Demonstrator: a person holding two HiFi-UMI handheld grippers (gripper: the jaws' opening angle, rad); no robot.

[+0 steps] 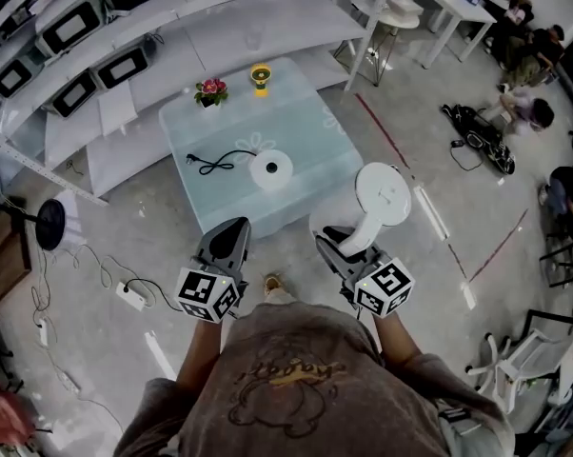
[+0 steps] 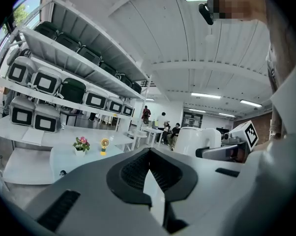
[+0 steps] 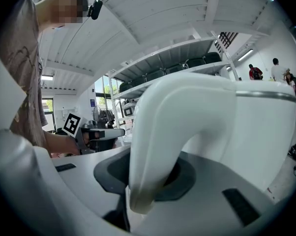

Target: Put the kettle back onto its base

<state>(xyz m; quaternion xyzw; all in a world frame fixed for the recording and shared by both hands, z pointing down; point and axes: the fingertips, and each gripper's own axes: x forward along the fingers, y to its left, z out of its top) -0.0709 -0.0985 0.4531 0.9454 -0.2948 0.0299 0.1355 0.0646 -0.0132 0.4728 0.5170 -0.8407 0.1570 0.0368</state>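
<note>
In the head view a white kettle [image 1: 382, 196] hangs in the air off the near right corner of a pale blue table [image 1: 310, 150]. My right gripper [image 1: 351, 243] is shut on the kettle's handle [image 3: 155, 146], which fills the right gripper view. The round white base [image 1: 271, 168] lies on the table with its black cord [image 1: 215, 164] trailing left. My left gripper [image 1: 232, 238] is held level before the table's near edge, shut, with nothing in it. The left gripper view shows the kettle [image 2: 197, 140] to its right.
A small flower pot [image 1: 210, 91] and a yellow ornament [image 1: 260, 76] stand at the table's far edge. Shelves with cases [image 1: 77, 55] run along the back left. A power strip [image 1: 132, 296] and cables lie on the floor at left. People sit at far right.
</note>
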